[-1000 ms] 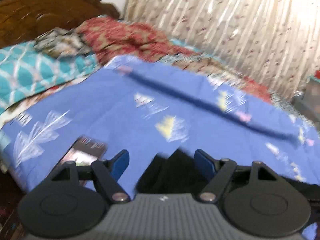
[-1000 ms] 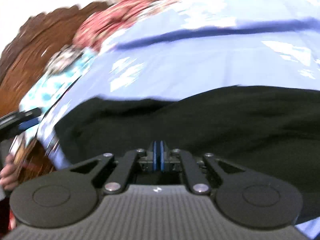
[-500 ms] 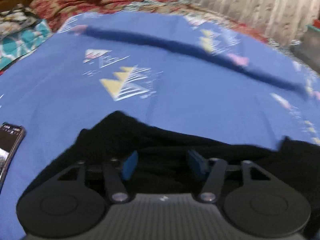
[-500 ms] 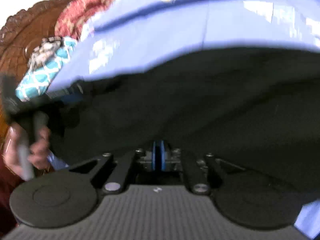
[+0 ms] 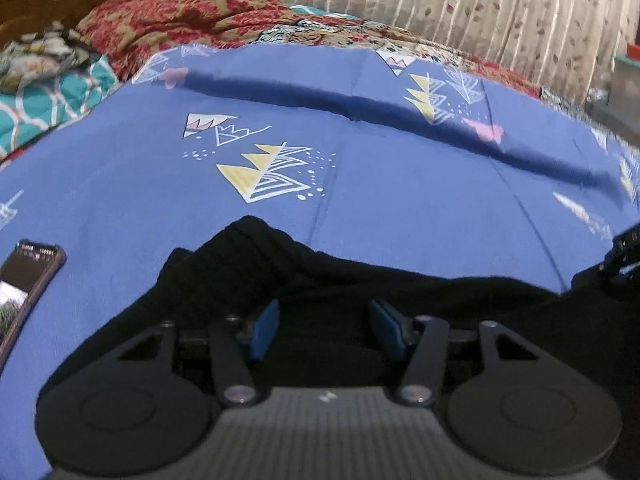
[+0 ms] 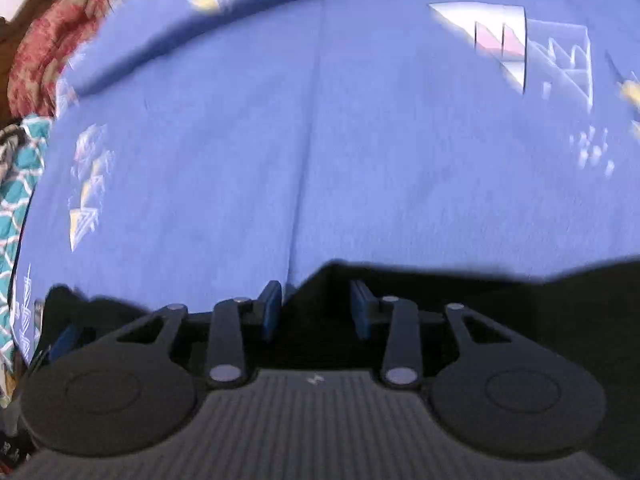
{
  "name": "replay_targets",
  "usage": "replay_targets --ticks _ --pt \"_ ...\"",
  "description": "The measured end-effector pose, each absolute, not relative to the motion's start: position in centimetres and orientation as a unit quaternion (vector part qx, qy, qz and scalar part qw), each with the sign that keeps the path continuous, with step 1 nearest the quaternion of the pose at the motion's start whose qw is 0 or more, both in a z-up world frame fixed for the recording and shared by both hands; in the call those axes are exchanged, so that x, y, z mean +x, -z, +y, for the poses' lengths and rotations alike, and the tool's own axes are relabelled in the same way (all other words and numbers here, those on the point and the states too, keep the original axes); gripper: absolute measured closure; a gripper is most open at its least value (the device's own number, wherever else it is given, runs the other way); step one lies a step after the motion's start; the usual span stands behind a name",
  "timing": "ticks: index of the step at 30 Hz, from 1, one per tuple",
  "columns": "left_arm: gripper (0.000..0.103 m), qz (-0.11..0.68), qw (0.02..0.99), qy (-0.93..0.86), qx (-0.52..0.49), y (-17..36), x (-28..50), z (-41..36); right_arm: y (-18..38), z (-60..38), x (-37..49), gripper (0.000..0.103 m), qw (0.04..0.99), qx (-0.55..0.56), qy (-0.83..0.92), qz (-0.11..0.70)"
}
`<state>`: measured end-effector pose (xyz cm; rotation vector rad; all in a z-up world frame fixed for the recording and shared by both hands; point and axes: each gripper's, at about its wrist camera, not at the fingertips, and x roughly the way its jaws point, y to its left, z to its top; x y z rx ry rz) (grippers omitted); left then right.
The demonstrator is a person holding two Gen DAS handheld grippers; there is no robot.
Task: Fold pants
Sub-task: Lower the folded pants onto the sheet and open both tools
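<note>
Since a second ago the right hand-held gripper has gone from pinched fully shut, with black cloth filling its view, to jaws that are opening; the black pants now fill only the lower part of its picture, and one corner of them lies between the parting blue pads, which no longer press on it. The left hand-held gripper has come down from above the bed to sit low over the pants, and its jaws, wider a second ago, have narrowed and held at a middling gap. Black cloth lies under and between its pads, but the pads do not visibly press on it.

That reads as a release: the pants have been carried over and laid on the bed, and both hands are letting go. I judge one fold just set down, with smoothing or a further fold to come.

Just beyond the left gripper the pants bunch into a raised hump on the blue sheet. A phone lies on the sheet off to the left, apart from the cloth. Farther back a dark crease crosses the sheet, then a red patterned blanket and a teal pillow, with a curtain behind.
</note>
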<state>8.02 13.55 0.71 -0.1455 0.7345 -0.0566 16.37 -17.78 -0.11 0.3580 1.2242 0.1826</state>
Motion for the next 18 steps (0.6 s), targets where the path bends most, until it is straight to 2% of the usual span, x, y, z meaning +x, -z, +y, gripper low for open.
replay_targets --ticks 2,4,5,7,10,15,18 --pt "0.051 0.361 0.928 0.027 -0.086 -0.9 8.1 13.9 -0.2 -17.3 15.6 0.073 0.786 0.185 -0.126 0.577" --pt "0.044 0.362 0.925 0.028 -0.108 -1.3 8.1 14.2 -0.8 -16.0 14.6 0.090 0.791 0.155 -0.152 0.571" --pt "0.041 0.363 0.924 0.030 -0.121 -1.5 8.2 14.3 -0.9 -15.6 14.2 0.093 0.798 0.144 -0.157 0.564" --pt "0.038 0.363 0.921 0.029 -0.134 -1.6 8.4 14.3 -1.5 -15.5 13.9 0.094 0.824 0.145 -0.152 0.527" --pt "0.040 0.367 0.921 0.020 -0.126 -1.2 8.8 14.1 -2.1 -17.4 14.9 0.095 0.852 0.219 -0.129 0.458" --pt "0.040 0.360 0.930 0.007 -0.072 -0.4 8.6 12.5 1.6 -15.8 15.6 0.094 0.864 0.170 -0.079 0.467" --pt "0.039 0.355 0.934 0.004 -0.043 0.0 8.6 11.8 1.8 -16.4 14.9 0.088 0.869 0.175 -0.076 0.457"
